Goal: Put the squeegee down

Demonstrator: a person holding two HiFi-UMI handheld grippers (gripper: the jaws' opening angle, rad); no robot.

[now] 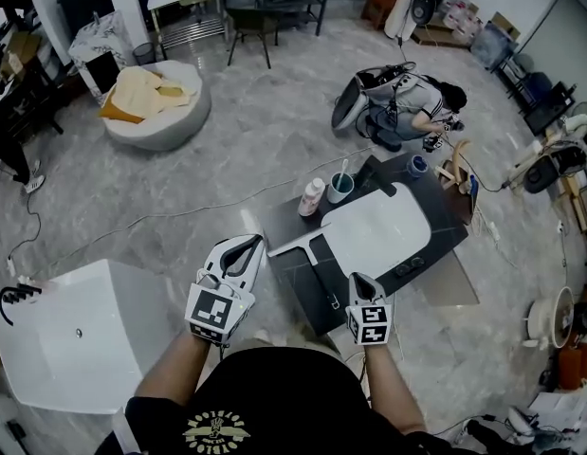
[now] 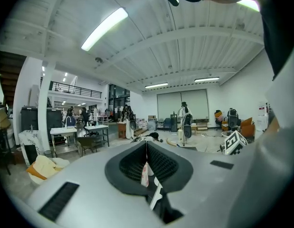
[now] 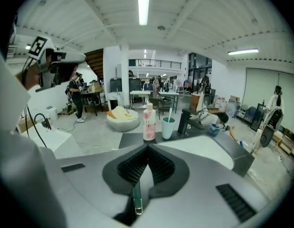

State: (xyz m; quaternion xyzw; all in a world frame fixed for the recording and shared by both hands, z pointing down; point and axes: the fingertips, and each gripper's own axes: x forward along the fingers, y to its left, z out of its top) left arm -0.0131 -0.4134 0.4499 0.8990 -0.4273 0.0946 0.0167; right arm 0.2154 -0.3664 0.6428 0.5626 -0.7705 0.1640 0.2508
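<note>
Bottle (image 1: 312,197), cup (image 1: 340,188) crowd your counter's (image 1: 445,227) far-left corner; squeegee (image 1: 295,245) lies along its left edge; left gripper (image 2: 147,147), right gripper (image 3: 147,148) closed, empty.

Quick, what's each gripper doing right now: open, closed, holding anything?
Left gripper: closed, gripping nothing.
Right gripper: closed, gripping nothing; the squeegee lies on the countertop.

Your right gripper (image 3: 147,147) looks like matt grey plastic with ribbed black pads (image 3: 132,167). Ahead of it, a glossy white basin (image 3: 199,148) sits in a dark matt counter (image 3: 131,138), on polished marbled floor (image 3: 90,127).
</note>
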